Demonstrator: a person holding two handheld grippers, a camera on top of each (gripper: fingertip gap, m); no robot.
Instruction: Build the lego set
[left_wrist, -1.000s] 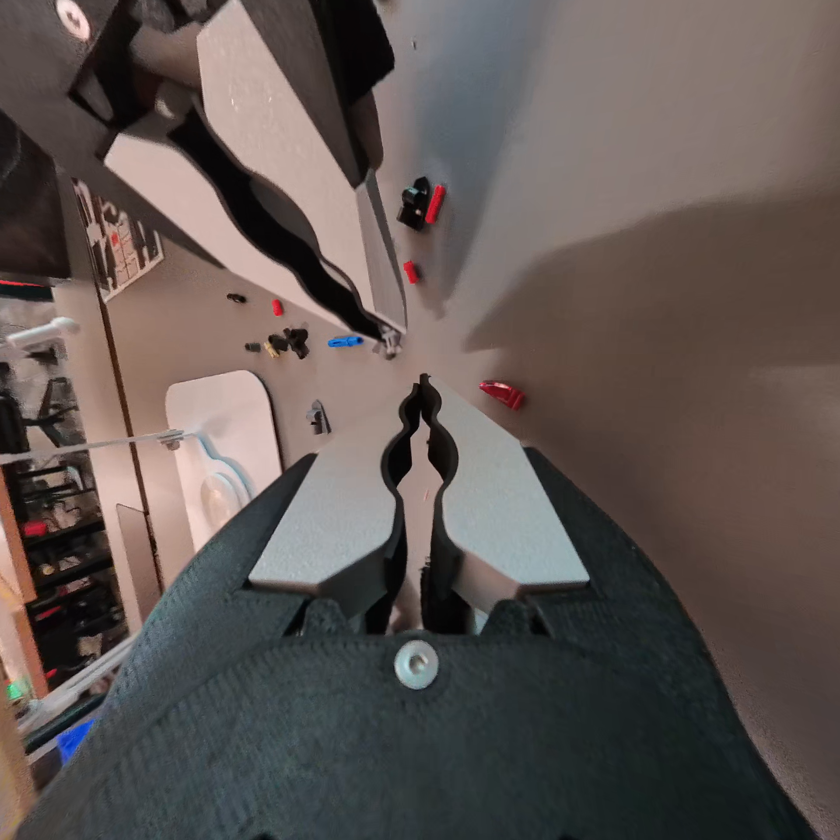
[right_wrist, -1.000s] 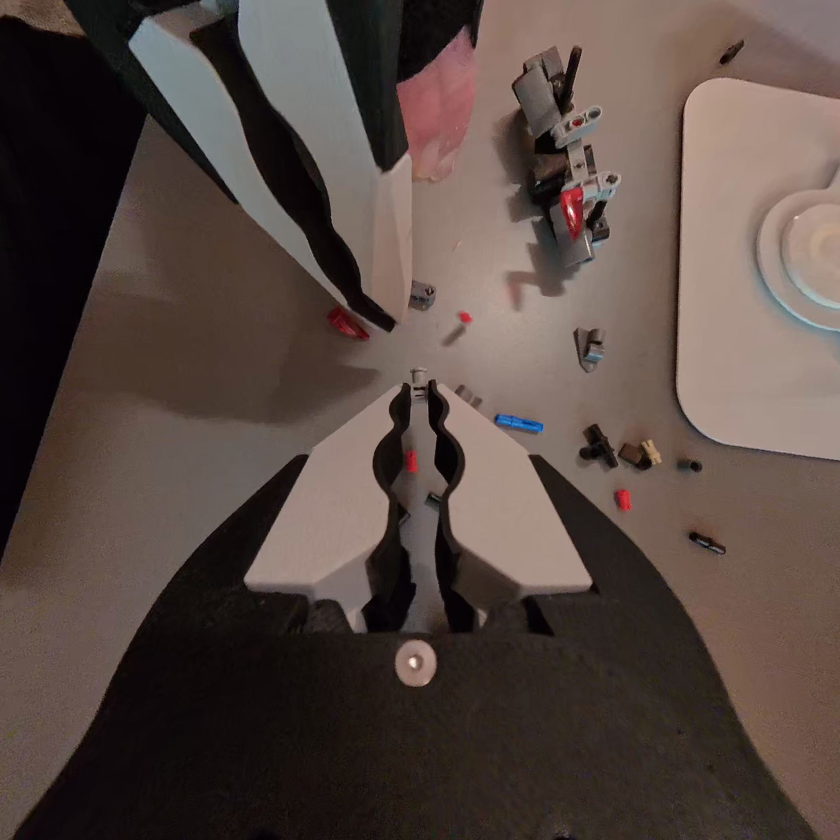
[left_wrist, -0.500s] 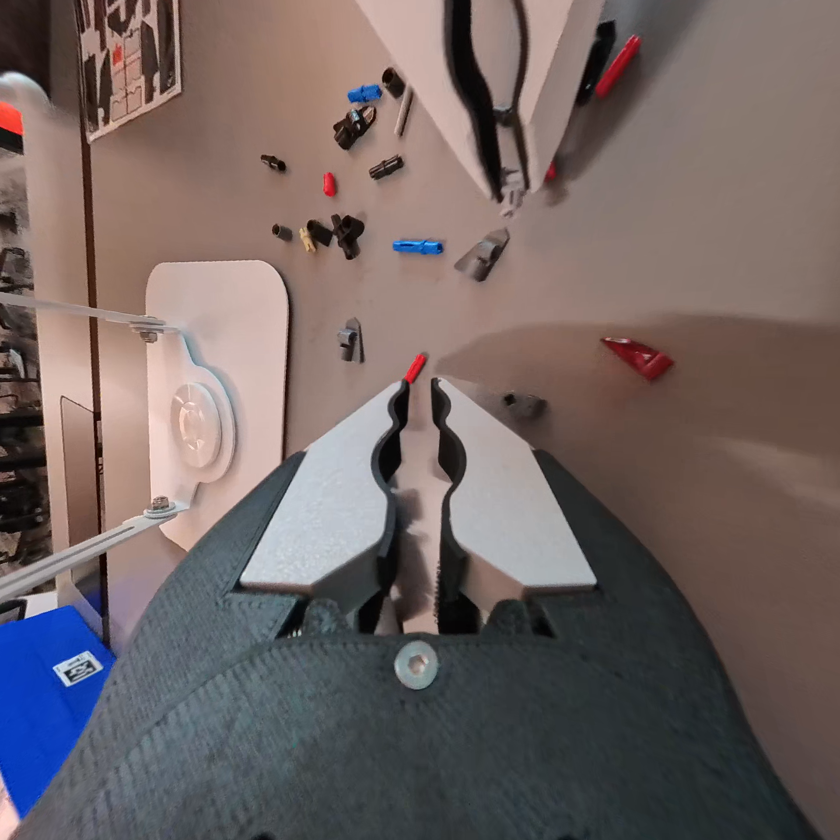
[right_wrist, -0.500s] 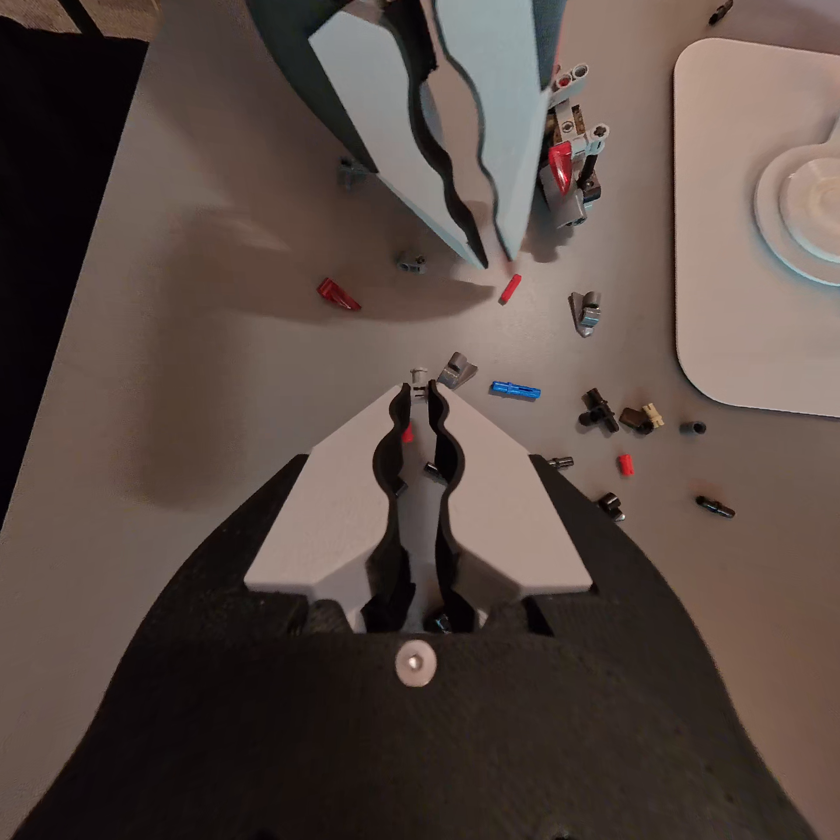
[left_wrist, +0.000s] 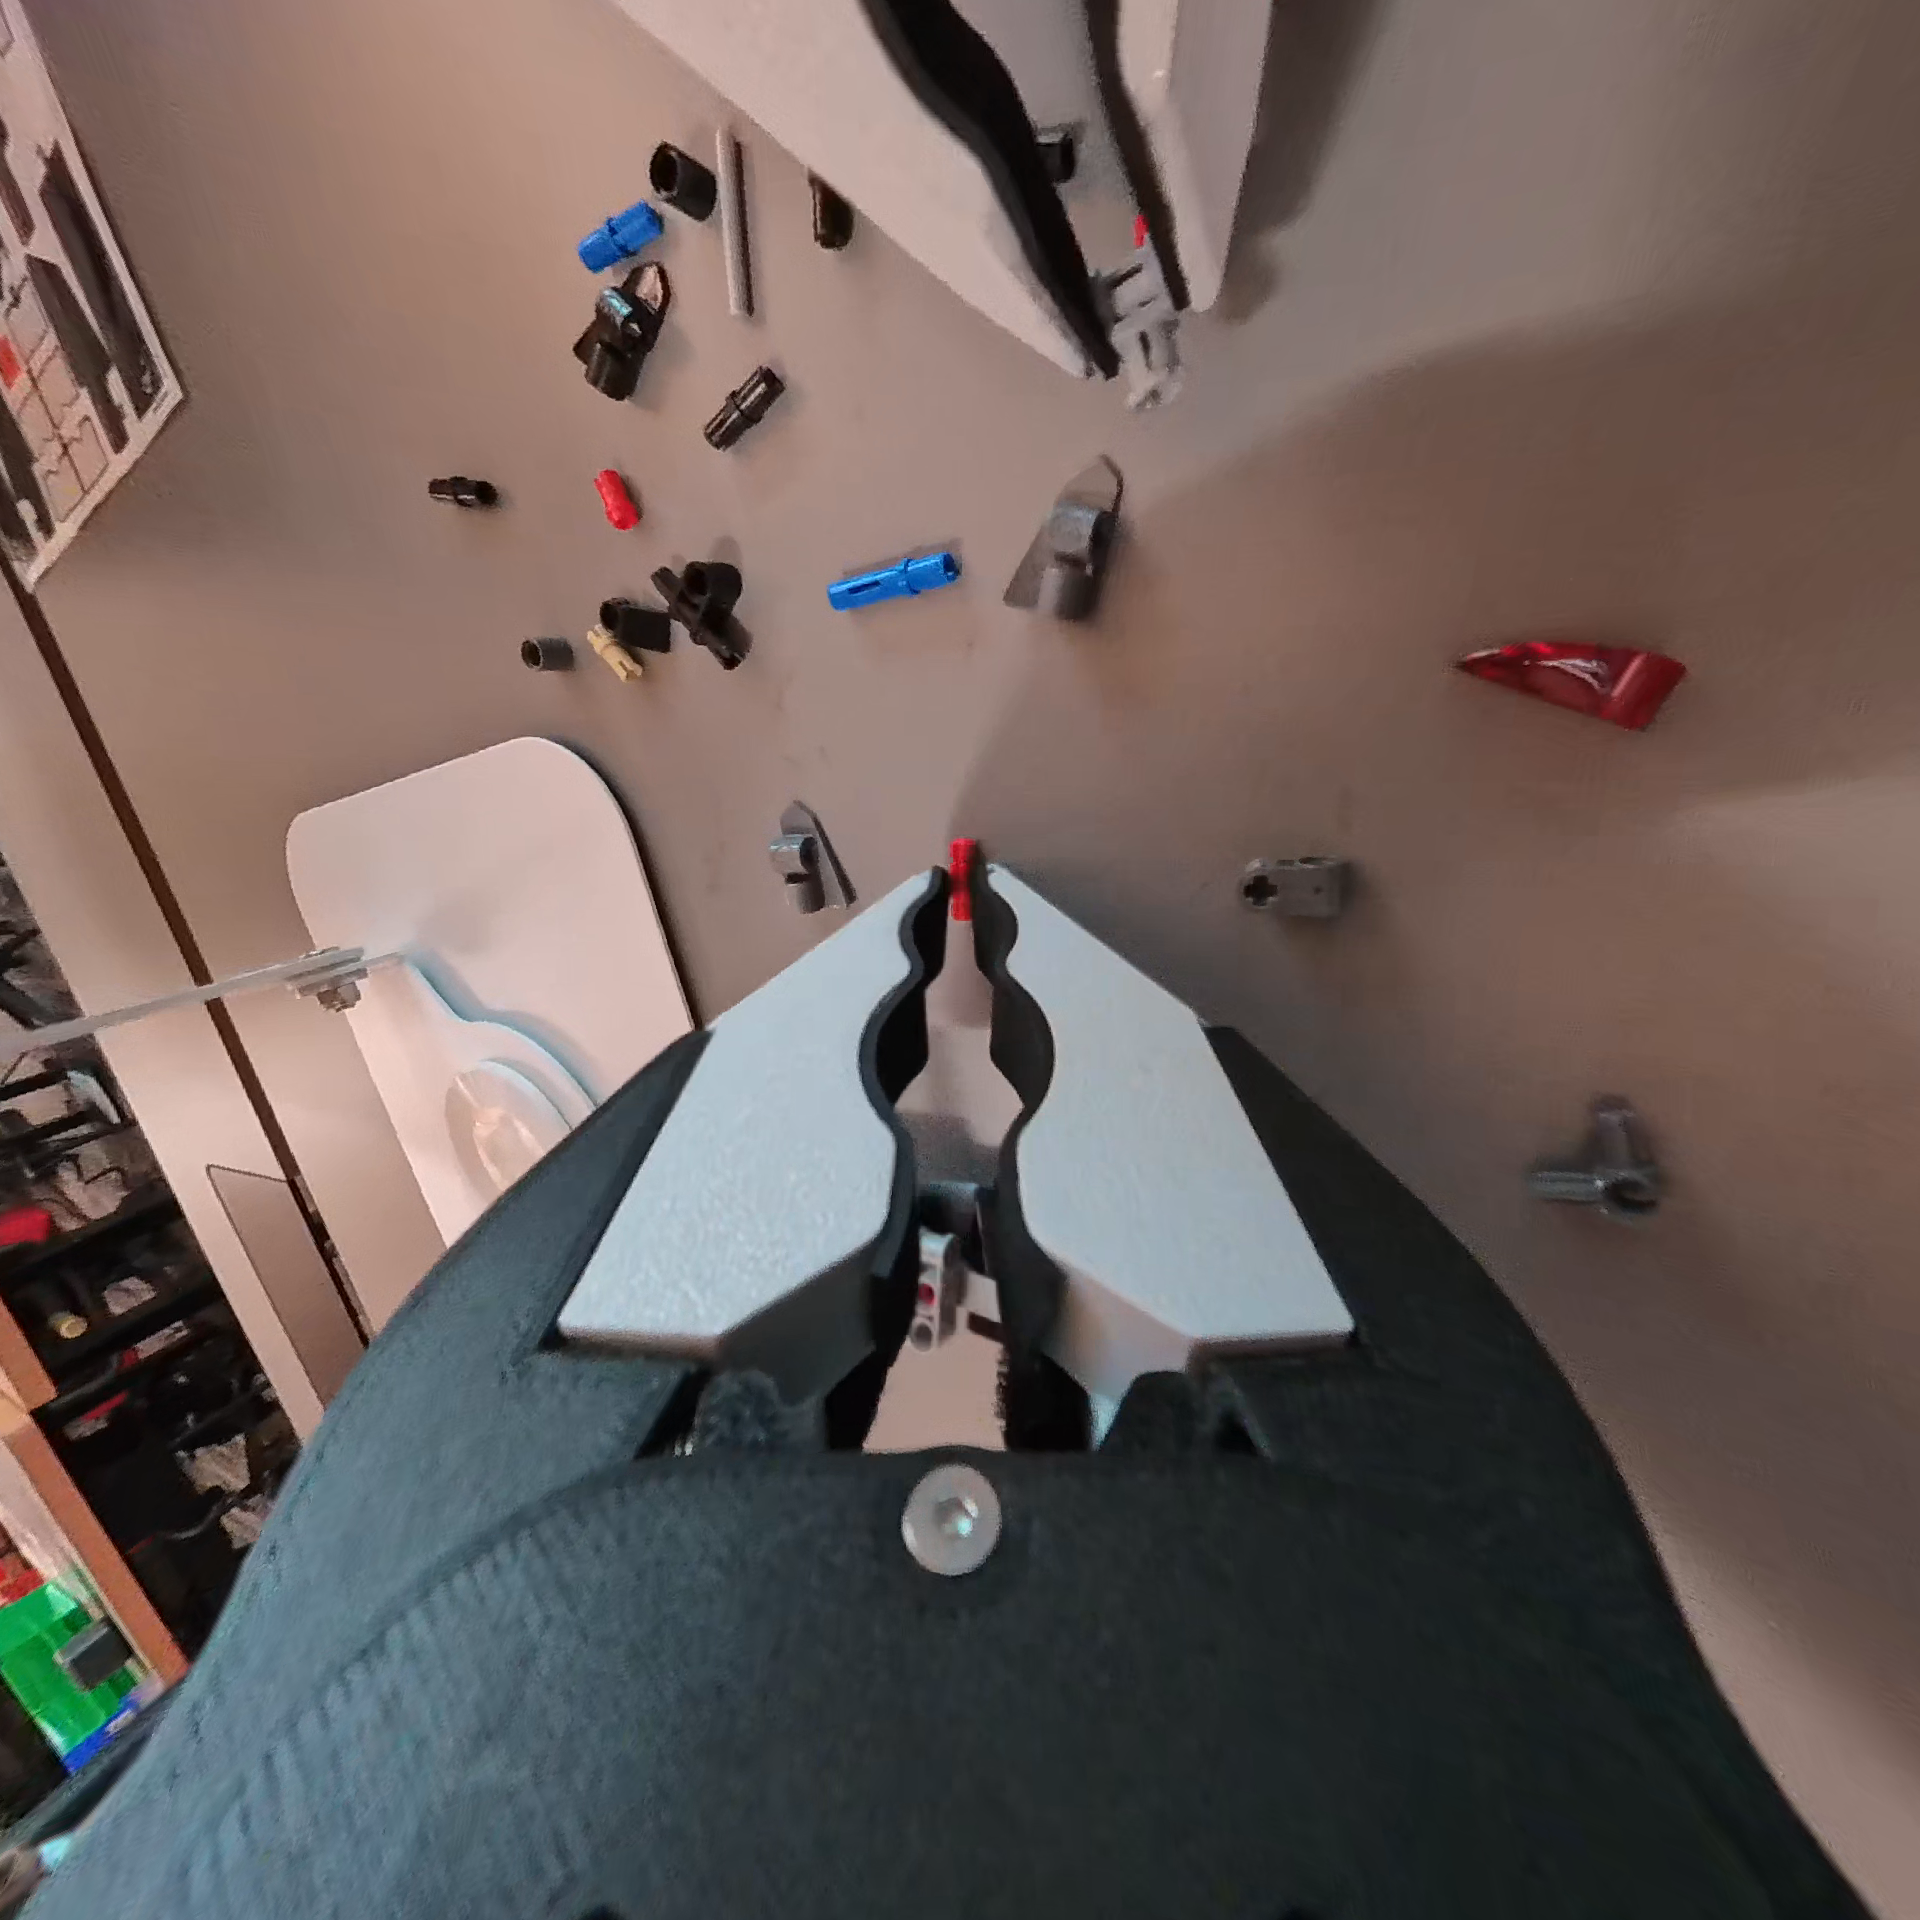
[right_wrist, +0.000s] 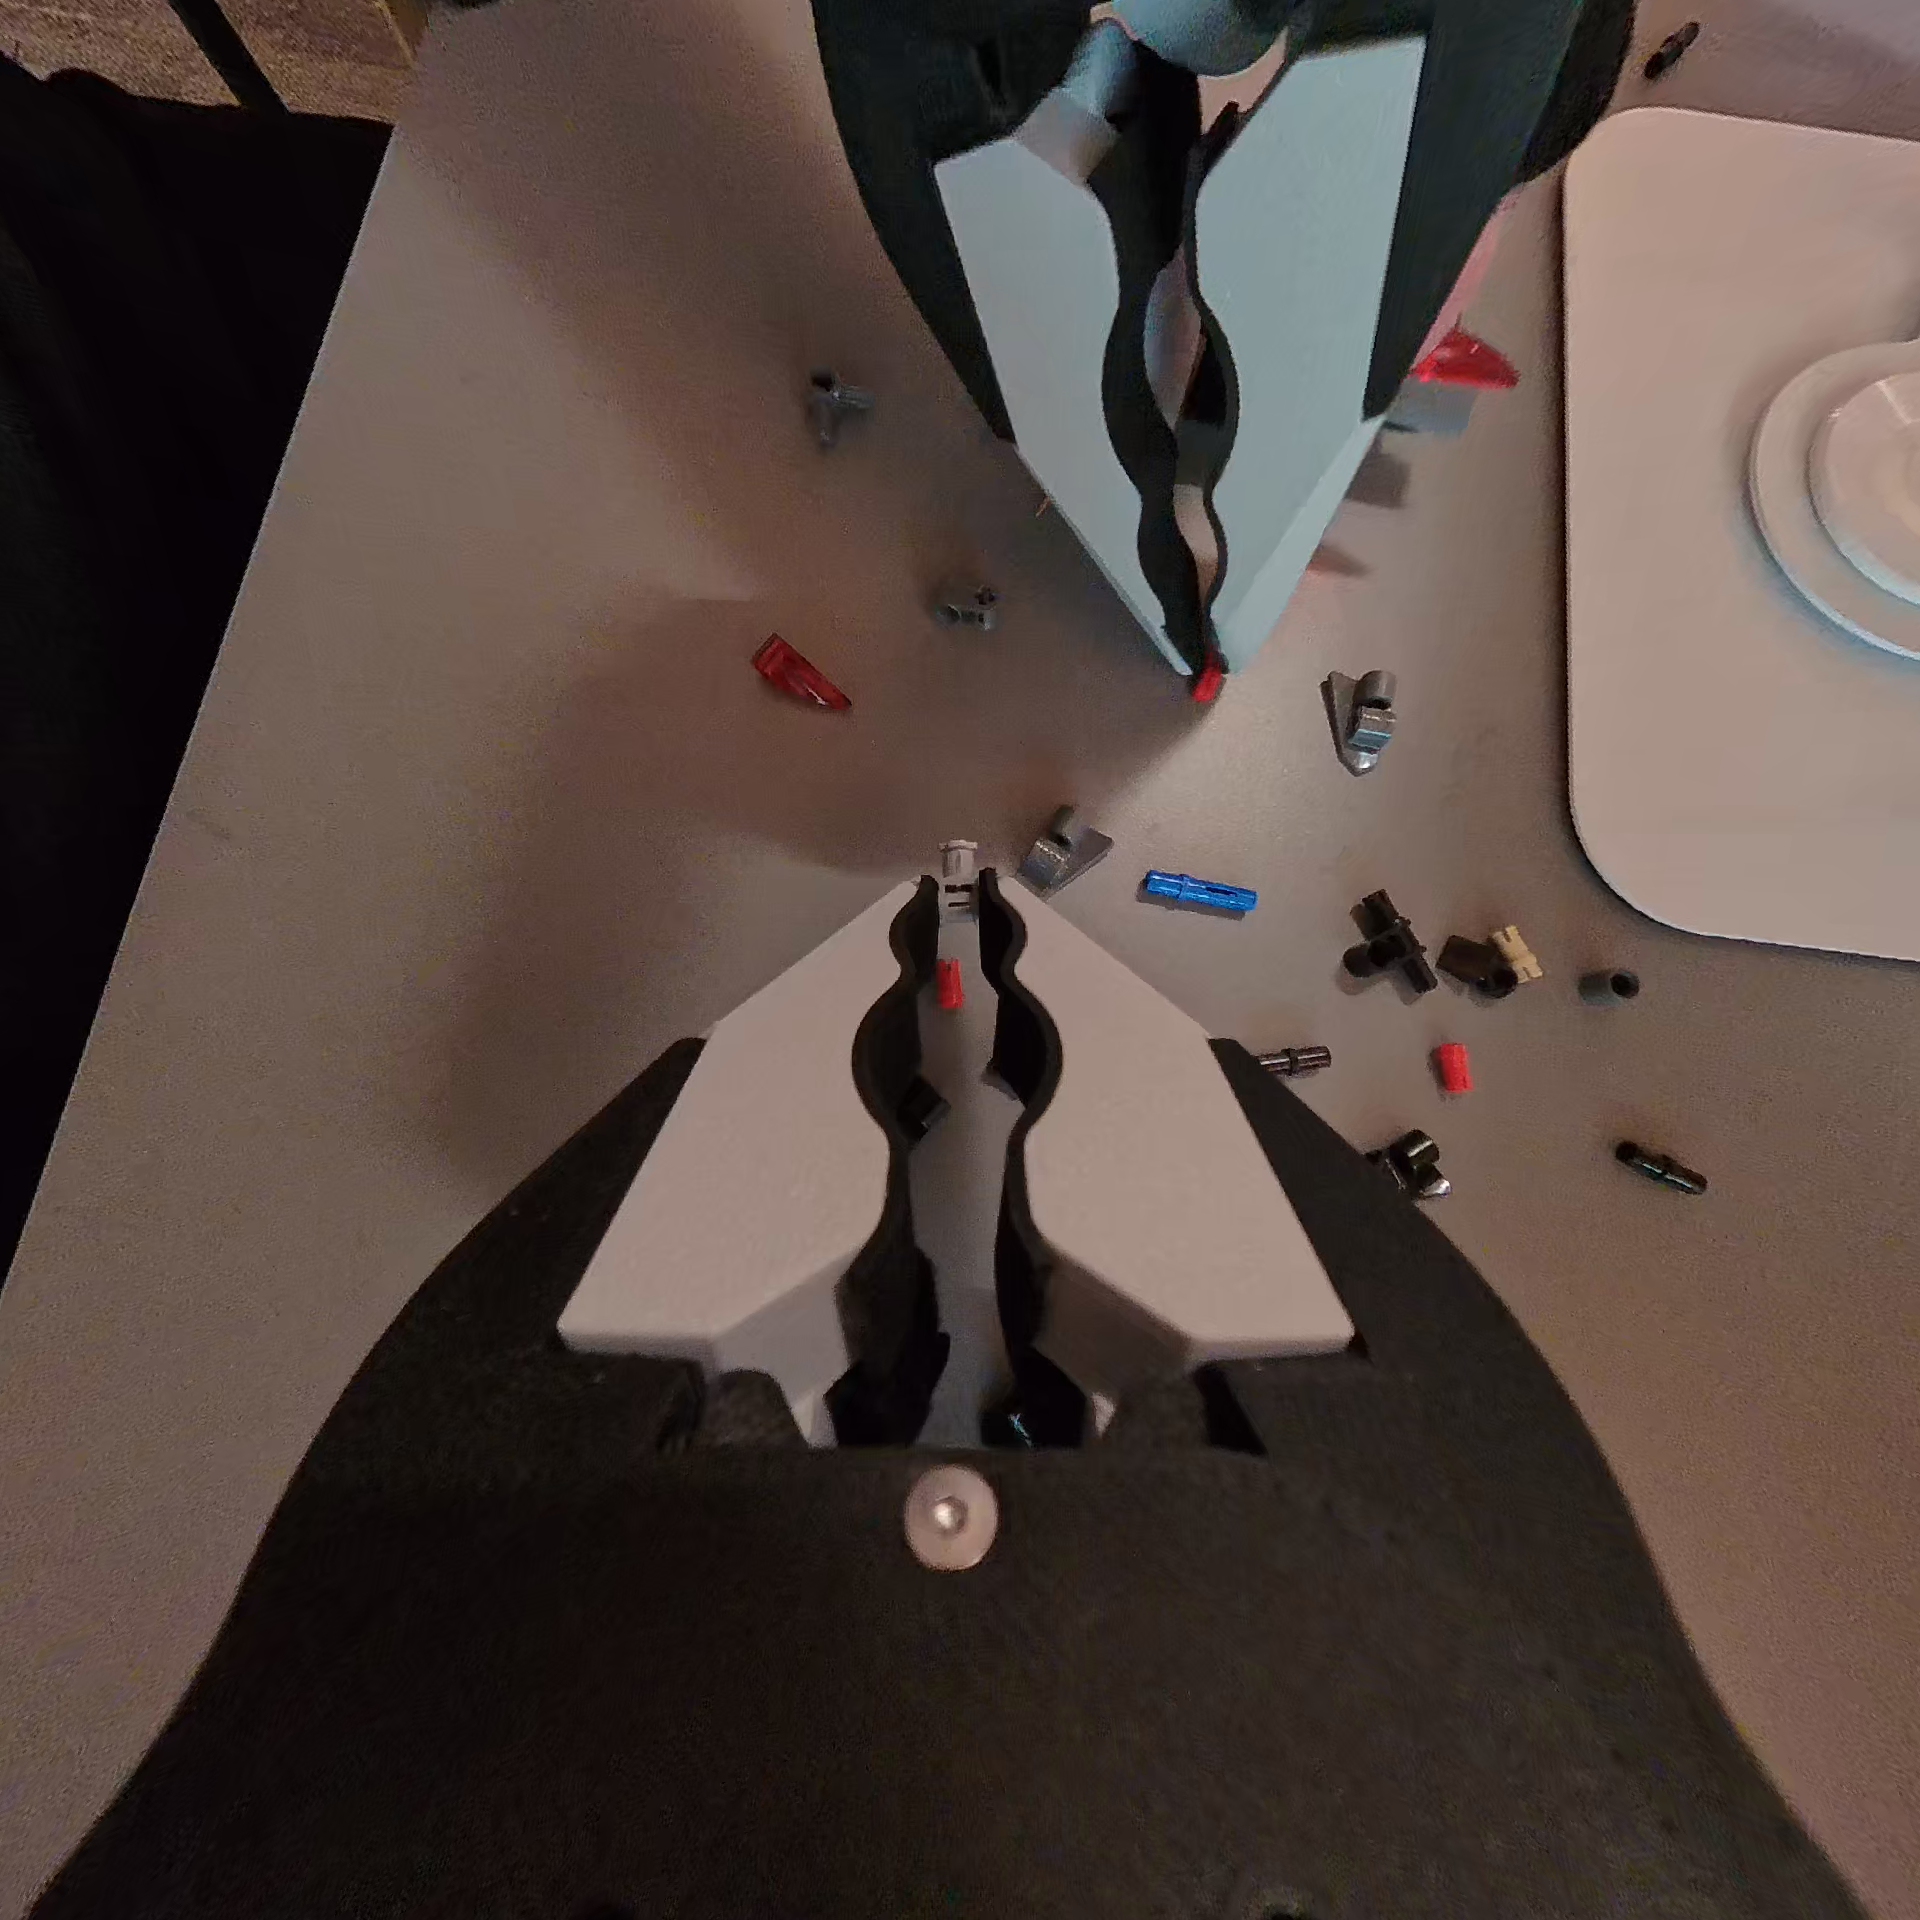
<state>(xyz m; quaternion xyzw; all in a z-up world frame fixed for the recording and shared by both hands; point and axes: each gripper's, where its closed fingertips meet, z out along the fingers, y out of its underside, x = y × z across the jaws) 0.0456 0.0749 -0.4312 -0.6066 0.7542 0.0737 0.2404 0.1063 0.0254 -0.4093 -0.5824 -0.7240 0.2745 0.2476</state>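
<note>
The left tool (left_wrist: 961, 902) is clamped on a small red pin (left_wrist: 961, 881), which protrudes from between its tips. In the right wrist view the same pin (right_wrist: 1205, 683) shows at the tip of the left tool (right_wrist: 1203, 665), just above or possibly touching the bench (right_wrist: 520, 935); the view does not settle which.

The right tool (right_wrist: 958, 888) is clamped on a light grey pin (right_wrist: 956, 868), whose end projects past the tips. In the left wrist view this pin (left_wrist: 1143, 353) shows at the tip of the right tool (left_wrist: 1138, 343), held above the bench (left_wrist: 1351, 1039).

The two tools are near each other, tips apart.

Loose parts on the grey bench:
- A blue pin (right_wrist: 1198, 892) lies just beside a grey wedge piece (right_wrist: 1062, 847), to the right of the right tool tips.
- A translucent red wedge (right_wrist: 798, 675) lies to the left, well apart from the blue pin.
- A second grey wedge piece (right_wrist: 1359, 717) lies near the left tool tip.
- A black connector (right_wrist: 1387, 940), a black-and-tan piece (right_wrist: 1491, 954) and a short red bush (right_wrist: 1450, 1067) are grouped near a white base plate (right_wrist: 1714, 623).
- A grey cross-hole connector (left_wrist: 1296, 888) and a grey axle piece (left_wrist: 1595, 1169) lie to the right in the left wrist view.

A partly built grey and red assembly (right_wrist: 1444, 390) sits behind the left tool, mostly hidden.
</note>
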